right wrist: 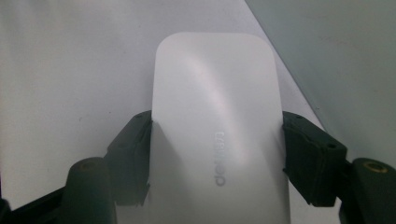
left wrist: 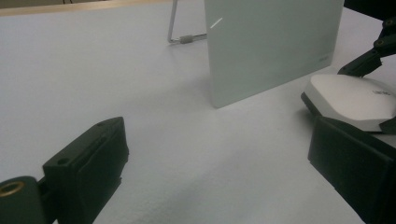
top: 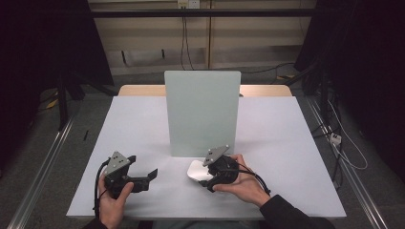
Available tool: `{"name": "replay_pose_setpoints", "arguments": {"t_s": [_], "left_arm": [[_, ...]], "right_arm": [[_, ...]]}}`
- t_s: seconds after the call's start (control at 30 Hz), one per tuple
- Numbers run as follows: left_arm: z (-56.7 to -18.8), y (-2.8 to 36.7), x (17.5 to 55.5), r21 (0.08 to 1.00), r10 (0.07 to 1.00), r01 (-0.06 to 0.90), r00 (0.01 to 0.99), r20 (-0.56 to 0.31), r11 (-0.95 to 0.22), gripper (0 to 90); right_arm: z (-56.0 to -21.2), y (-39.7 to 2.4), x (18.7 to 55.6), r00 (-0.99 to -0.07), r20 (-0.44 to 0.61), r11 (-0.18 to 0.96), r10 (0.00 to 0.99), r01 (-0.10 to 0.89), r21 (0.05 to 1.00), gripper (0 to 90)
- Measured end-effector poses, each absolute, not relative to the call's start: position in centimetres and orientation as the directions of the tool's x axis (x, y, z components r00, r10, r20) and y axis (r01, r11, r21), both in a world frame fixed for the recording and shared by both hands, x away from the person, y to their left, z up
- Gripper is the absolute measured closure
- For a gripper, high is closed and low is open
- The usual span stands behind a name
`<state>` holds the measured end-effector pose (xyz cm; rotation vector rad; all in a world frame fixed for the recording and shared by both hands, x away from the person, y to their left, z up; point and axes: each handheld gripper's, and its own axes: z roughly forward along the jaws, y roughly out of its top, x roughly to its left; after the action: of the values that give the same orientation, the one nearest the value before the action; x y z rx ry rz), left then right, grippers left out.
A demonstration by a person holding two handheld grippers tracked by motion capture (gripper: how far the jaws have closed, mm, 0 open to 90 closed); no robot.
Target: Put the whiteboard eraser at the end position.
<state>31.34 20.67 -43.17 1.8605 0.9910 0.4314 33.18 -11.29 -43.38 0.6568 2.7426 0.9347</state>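
White mouse (right wrist: 217, 135) clamped in right gripper (right wrist: 217, 158); left gripper (left wrist: 219, 172) open, empty, beside glass panel (top: 202, 112).

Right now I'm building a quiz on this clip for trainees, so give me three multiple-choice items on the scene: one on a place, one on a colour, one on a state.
1. Where is the flat white rounded mouse?
A. Behind the panel
B. Just in front of the upright pale green panel, at its right lower corner
C. At the table's far left edge

2. What colour is the table's matte cover?
A. Red
B. Black
C. Pale grey-white

3. How do the grippers stand?
A. Right gripper shut on the mouse, left gripper open
B. Both open
C. Left shut on the mouse

Answers: 1 B, the high view shows the mouse at the panel's near base. 2 C, the cover looks pale grey-white in all three views. 3 A, the right gripper view shows both jaws against the mouse's sides, and the left gripper view shows jaws wide apart over bare cover.
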Motion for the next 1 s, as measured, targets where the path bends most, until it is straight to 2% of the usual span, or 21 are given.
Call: {"name": "replay_pose_setpoints", "arguments": {"t_s": [1.0], "left_arm": [[-43.28, 20.59, 31.37, 0.865, 0.783, 0.452, 0.610, -0.120, -0.220, 4.7]], "right_arm": [[-44.42, -10.95, 33.38, -0.889, -0.003, 0.702, 0.458, 0.359, 0.615, 30.8]]}}
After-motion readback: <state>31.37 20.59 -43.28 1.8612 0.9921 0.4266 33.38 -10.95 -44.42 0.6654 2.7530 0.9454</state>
